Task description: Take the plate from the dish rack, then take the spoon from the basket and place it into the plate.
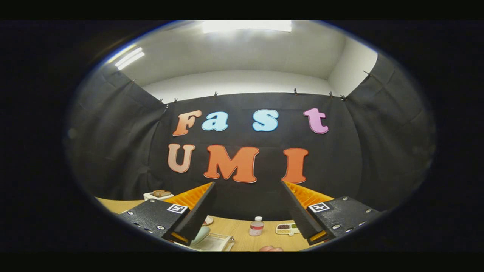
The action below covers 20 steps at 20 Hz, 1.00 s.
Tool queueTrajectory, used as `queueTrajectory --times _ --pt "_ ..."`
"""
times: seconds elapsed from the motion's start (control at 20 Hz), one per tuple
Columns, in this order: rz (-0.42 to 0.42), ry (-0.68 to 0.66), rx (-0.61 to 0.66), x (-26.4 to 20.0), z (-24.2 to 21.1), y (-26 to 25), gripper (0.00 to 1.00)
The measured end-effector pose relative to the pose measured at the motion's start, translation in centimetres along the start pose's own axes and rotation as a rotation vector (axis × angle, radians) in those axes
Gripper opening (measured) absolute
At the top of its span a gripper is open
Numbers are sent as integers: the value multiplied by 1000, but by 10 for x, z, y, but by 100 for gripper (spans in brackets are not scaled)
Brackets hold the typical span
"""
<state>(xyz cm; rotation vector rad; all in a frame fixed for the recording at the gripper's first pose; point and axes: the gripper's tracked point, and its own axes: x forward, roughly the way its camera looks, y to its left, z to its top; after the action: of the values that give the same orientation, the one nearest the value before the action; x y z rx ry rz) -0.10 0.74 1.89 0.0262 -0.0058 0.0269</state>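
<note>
Plate and dish rack: I am not identifying either with certainty; a pale dish (207,220) and a clear tray (213,241) are lying just beside my left finger. My gripper (247,211) is hanging high with fingers wide apart, holding nothing. A small bottle (256,226) is standing between them on the wooden table (238,228). I judge pitching downward first is advisable.

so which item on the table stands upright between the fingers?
The small bottle, standing with its cap up; the divided tray beside it lies flat. Gripper open, holding nothing.
</note>
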Motion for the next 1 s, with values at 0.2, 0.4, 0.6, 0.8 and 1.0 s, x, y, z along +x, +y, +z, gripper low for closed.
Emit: queueTrajectory --times 0.2,0.4,0.6,0.8,1.0 --pt "9 -6 17 2 12 0 100" --pt "57 38 35 8 8 12 100" --pt "130 188 85 17 -17 34 100" --pt "184 330 97 26 -44 48 100" --pt "249 479 104 42 -80 72 100"
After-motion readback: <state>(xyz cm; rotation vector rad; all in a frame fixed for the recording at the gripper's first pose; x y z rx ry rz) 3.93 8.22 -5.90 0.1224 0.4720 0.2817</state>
